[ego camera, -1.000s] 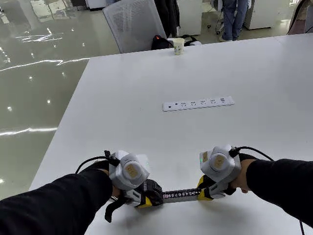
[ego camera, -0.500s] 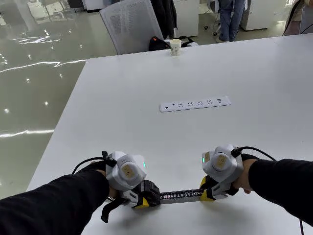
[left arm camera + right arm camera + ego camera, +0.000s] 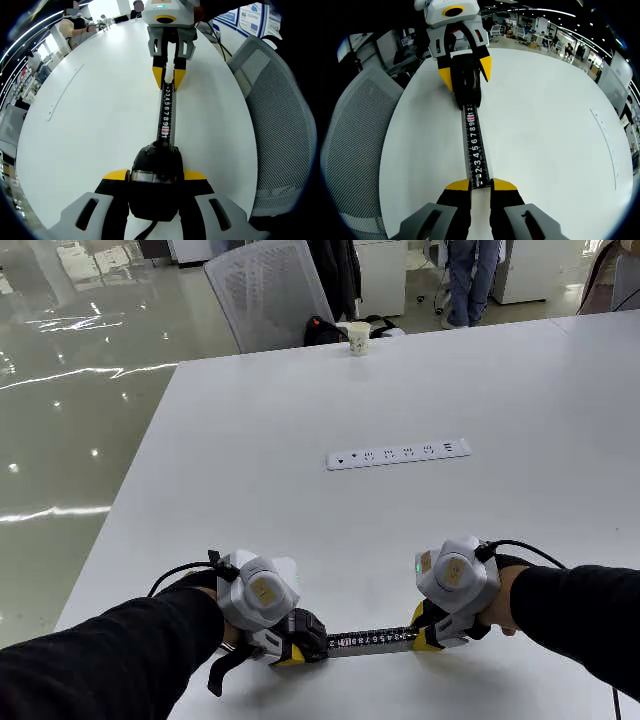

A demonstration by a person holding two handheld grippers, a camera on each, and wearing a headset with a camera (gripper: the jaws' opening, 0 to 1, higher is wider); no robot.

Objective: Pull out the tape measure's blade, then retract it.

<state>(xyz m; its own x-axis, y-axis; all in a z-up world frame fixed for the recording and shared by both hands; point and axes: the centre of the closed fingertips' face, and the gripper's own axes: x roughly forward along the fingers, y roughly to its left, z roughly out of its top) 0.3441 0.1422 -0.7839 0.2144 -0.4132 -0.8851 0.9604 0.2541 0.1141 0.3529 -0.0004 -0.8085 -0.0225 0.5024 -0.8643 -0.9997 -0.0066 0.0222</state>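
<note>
The black tape measure case (image 3: 308,633) rests on the white table (image 3: 300,440) near its front edge, and my left gripper (image 3: 292,645) is shut on it. In the left gripper view the case (image 3: 155,180) sits between the yellow fingertips of my left gripper (image 3: 156,175). The numbered blade (image 3: 370,639) runs flat to the right, with its end held in my right gripper (image 3: 425,637), which is shut on it. In the right gripper view the blade (image 3: 473,145) leads from my right gripper (image 3: 480,186) to the case (image 3: 467,85).
A white power strip (image 3: 398,453) lies mid-table. A paper cup (image 3: 359,336) stands at the far edge, with a grey mesh chair (image 3: 268,290) behind it. Another mesh chair (image 3: 280,125) is close to the near table edge.
My right gripper has crept slightly to the right, so a little more blade shows. The left gripper and the case have stayed put.
</note>
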